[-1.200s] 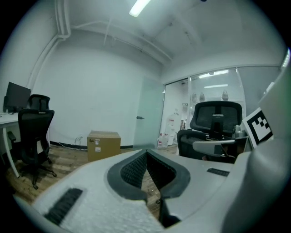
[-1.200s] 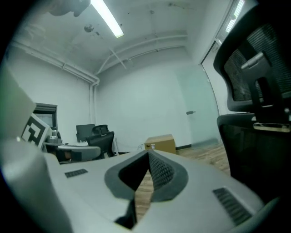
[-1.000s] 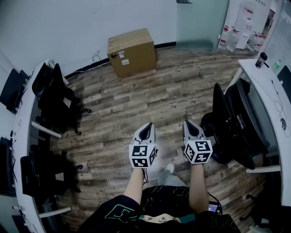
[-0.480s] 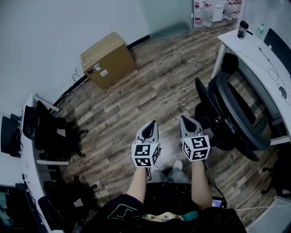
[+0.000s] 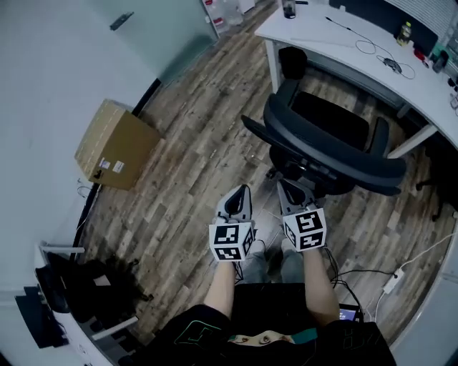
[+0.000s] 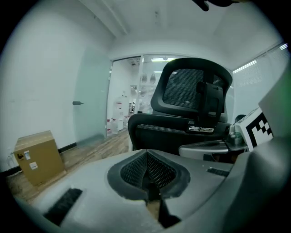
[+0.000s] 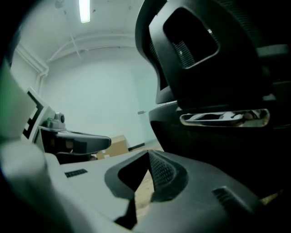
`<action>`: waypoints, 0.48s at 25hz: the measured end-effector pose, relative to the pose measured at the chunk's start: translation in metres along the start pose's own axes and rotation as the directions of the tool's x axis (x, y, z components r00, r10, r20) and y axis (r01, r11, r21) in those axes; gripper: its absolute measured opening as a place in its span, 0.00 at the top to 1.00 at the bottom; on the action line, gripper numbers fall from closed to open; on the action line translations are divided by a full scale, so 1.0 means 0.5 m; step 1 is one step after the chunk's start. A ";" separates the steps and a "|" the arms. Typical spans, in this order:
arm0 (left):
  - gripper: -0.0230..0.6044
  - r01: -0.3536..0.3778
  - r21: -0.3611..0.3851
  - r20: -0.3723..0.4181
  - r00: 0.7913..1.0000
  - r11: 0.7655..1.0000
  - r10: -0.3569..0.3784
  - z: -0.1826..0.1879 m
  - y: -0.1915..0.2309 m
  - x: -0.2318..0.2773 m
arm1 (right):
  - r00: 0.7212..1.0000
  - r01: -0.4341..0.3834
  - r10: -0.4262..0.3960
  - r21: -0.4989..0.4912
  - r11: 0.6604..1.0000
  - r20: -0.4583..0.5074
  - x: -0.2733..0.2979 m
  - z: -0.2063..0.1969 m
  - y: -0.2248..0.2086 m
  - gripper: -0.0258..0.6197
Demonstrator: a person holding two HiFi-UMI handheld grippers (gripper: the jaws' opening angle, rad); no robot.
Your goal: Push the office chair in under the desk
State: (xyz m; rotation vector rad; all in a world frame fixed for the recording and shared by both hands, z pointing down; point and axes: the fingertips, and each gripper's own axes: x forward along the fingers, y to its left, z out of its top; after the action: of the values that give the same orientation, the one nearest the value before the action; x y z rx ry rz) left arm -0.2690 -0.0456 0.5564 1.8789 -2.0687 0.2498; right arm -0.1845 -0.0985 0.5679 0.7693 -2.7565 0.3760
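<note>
Jaws together, left gripper (image 5: 241,191) and right gripper (image 5: 286,186) face office chair (image 5: 325,146).

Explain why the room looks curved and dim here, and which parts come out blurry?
Head view: the wide lens bows the wall and desk, and colours look greyish. Left gripper view: a black round border frames it; the chair and box look fairly sharp. Right gripper view: the chair is close, dark and soft, while a ceiling light glares at the top.
</note>
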 end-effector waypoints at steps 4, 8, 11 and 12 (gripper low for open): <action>0.95 0.143 0.034 -0.004 0.990 0.989 -0.143 0.014 -0.042 0.034 | 0.987 0.158 -0.159 0.045 0.986 0.023 -0.054 -0.008 -0.037 0.95; 0.95 0.254 0.065 0.009 0.967 0.965 -0.255 0.034 -0.088 0.054 | 0.952 0.297 -0.302 0.095 0.950 0.043 -0.120 -0.020 -0.077 0.95; 0.95 0.345 0.079 0.032 0.937 0.935 -0.348 0.054 -0.131 0.069 | 0.904 0.413 -0.422 0.118 0.903 0.073 -0.186 -0.012 -0.113 0.95; 0.95 0.370 0.087 0.038 0.927 0.925 -0.374 0.060 -0.144 0.067 | 0.887 0.442 -0.453 0.127 0.888 0.086 -0.207 -0.006 -0.122 0.95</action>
State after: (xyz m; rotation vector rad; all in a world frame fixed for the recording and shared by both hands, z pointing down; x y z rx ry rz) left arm -0.2041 -0.0955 0.5339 2.3014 -1.7058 0.1887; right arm -0.0658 -0.0994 0.5496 1.4572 -2.5583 0.3879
